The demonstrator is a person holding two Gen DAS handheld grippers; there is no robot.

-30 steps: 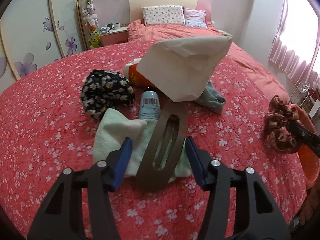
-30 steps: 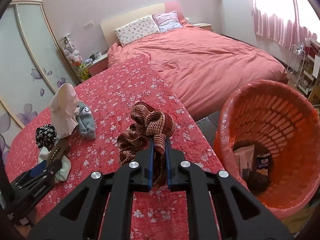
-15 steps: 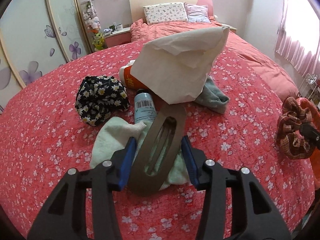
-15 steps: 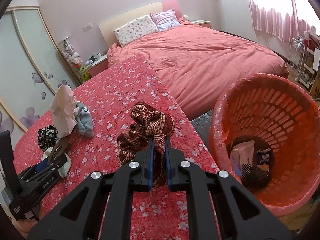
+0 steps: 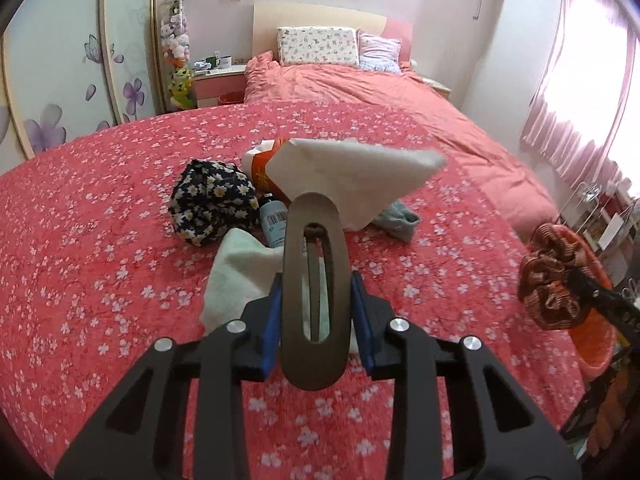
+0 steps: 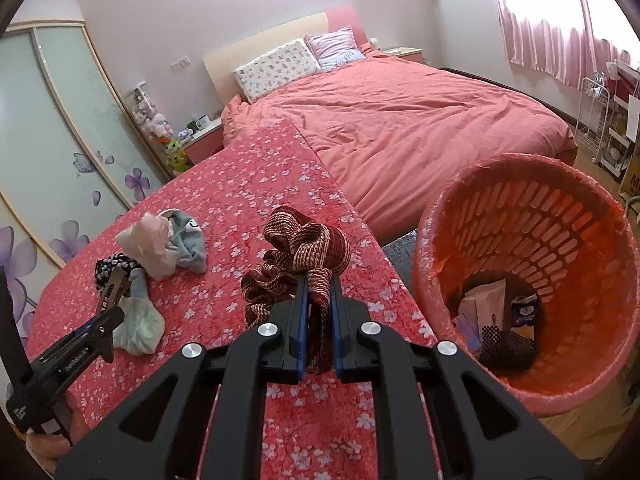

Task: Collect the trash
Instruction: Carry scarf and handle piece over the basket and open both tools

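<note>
My left gripper [image 5: 316, 300] is shut on a flat brown oval clip [image 5: 314, 280] with a slot down its middle, lifted above the red flowered cover [image 5: 100, 260]. It also shows in the right wrist view [image 6: 112, 292]. My right gripper [image 6: 318, 308] is shut on a brown-and-cream woven scrunchie [image 6: 300, 256], held above the cover's right edge beside the orange slatted basket [image 6: 560, 240]. The scrunchie also shows in the left wrist view [image 5: 548, 276]. The basket holds several wrappers at its bottom.
On the cover lie a white paper bag [image 5: 352, 176], an orange-and-white package [image 5: 260, 168], a blue tube [image 5: 274, 220], a black daisy-print cloth [image 5: 212, 200], a pale green cloth [image 5: 240, 272] and a grey-blue sock [image 5: 396, 220]. A pink bed [image 6: 400, 120] lies beyond.
My left gripper closed on the brown clip and lifted it off the pale green cloth. My right gripper kept hold of the scrunchie and shifted slightly nearer the basket.
</note>
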